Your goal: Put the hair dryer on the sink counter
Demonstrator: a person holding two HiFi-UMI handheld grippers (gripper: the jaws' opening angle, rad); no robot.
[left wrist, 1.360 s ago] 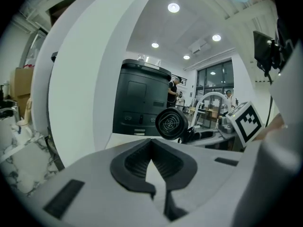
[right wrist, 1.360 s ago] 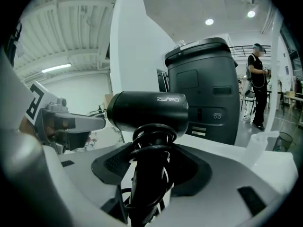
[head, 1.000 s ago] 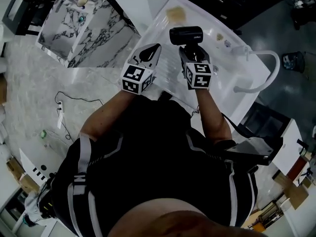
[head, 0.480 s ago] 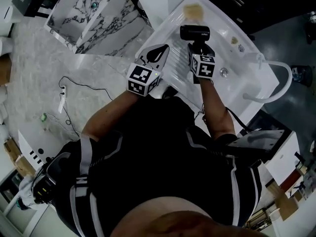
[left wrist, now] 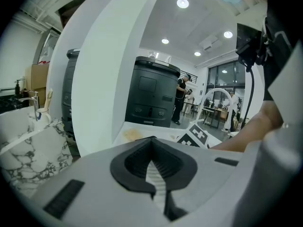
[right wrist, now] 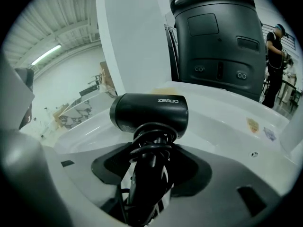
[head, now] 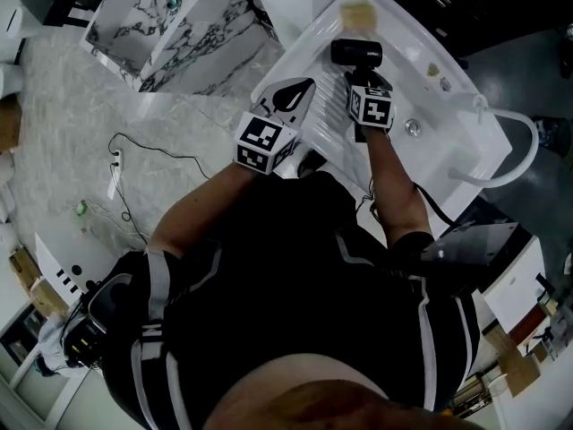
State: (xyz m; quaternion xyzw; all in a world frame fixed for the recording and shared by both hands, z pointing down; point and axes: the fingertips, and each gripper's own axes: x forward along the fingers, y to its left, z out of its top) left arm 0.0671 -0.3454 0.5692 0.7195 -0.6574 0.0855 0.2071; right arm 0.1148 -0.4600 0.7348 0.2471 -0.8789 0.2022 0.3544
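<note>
Over the near side of the white sink counter [head: 309, 47], the right gripper [head: 358, 79] carries the black hair dryer [head: 355, 53] above the surface; it looks clear of the counter, not yet set down. Its jaws are clamped on the dryer's handle, which also has the cord wound round it in loops, so in the right gripper view the barrel sits crosswise just above the right gripper [right wrist: 147, 174] with the hair dryer [right wrist: 149, 112] upright. Gripping the handle likely keeps the heavy barrel on top and the cord bundled, so nothing trails as it goes down. Beside the counter's near edge, the left gripper [head: 295, 92] hangs with its jaws drawn together on nothing; the left gripper view shows the ribbed pads of the left gripper [left wrist: 154, 174] meeting, so it seems parked out of the way and plays no part in the carry. The counter's sunken basin holds only a round drain fitting [head: 412, 126] and two small things too small to name, while a tan pad [head: 356, 12] lies at the counter's far end, beyond the dryer. Off the counter's left end stands a marble-patterned basin unit [head: 170, 30]; what it holds cannot be made out. My reading is that the placing step is nearly due.
</note>
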